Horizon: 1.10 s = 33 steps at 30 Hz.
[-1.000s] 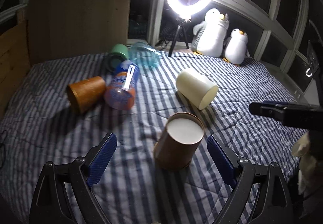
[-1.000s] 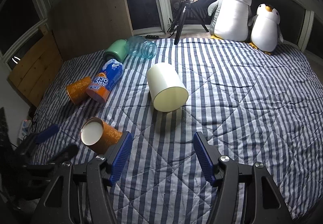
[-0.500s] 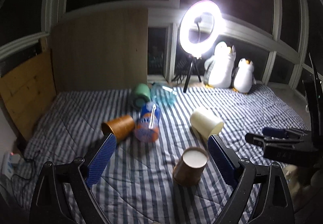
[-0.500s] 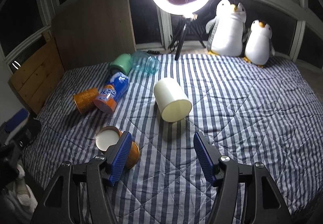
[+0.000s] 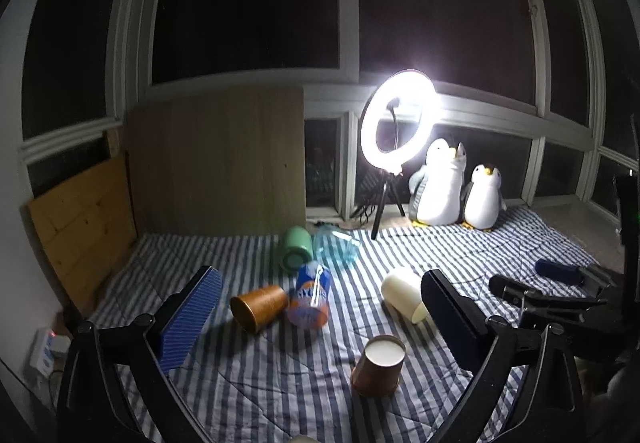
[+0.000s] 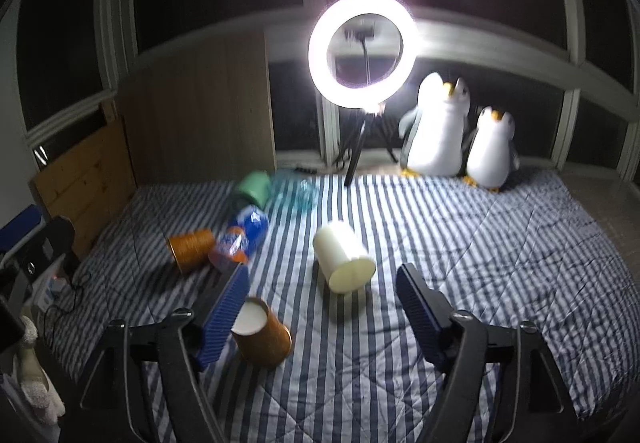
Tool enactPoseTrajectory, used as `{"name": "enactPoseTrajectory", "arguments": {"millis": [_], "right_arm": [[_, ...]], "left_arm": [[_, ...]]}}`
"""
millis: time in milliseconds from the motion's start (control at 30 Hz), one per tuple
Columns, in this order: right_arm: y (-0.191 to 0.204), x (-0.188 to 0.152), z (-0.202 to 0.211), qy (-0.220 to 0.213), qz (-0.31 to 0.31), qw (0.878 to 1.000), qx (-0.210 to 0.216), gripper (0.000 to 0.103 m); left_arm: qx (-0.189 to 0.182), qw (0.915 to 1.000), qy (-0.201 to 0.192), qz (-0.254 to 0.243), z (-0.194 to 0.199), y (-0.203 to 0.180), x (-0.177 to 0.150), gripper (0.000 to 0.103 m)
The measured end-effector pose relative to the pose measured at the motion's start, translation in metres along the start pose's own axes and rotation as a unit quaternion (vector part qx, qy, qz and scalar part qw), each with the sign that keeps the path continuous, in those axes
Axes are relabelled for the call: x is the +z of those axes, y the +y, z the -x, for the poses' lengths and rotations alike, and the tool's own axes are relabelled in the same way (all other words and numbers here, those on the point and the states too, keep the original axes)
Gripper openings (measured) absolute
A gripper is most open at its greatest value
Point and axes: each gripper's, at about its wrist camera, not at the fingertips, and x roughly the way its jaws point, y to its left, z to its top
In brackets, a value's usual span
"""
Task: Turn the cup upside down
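Observation:
A brown paper cup [image 5: 378, 366] stands on the striped bed with its white flat end up; it also shows in the right wrist view [image 6: 262, 332], tilted. My left gripper [image 5: 320, 317] is open and empty, raised well back from the cup. My right gripper [image 6: 324, 317] is open and empty, above the bed, with its left finger [image 6: 223, 313] in front of the cup. A second brown cup [image 5: 259, 308] and a cream cup [image 5: 404, 299] lie on their sides.
A blue-orange bottle [image 5: 311, 299], a green cup [image 5: 296, 252] and a clear blue jar [image 5: 335, 250] lie behind. A ring light on a tripod [image 5: 396, 119] and two plush penguins [image 5: 440, 183] stand at the back. Wooden boards [image 5: 80, 219] line the left.
Both grippers have pulled back and up from the bed, so the cups look smaller and farther. The brown cup stays where it stood.

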Motion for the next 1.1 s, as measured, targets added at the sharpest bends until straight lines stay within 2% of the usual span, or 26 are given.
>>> {"name": "enactPoseTrajectory", "arguments": {"millis": [267,400,667,1100], "right_arm": [[0.010,0.009,0.032,-0.071,0.009,0.997,-0.017,0.091],[0.009,0.008,0.039,-0.086,0.008,0.996,-0.026,0.092],[0.007,0.004,0.045,-0.100,0.002,0.994,-0.033,0.093],[0.015,0.000,0.049,-0.098,0.009,0.995,-0.029,0.094]], "left_arm": [[0.009,0.9996,-0.027,0.000,0.025,-0.002,0.011,0.102],[0.013,0.9992,-0.035,0.010,0.031,0.002,0.013,0.102],[0.014,0.9991,-0.037,0.015,0.035,0.003,0.015,0.102],[0.010,0.9996,-0.021,0.015,0.028,0.004,0.013,0.102]]}}
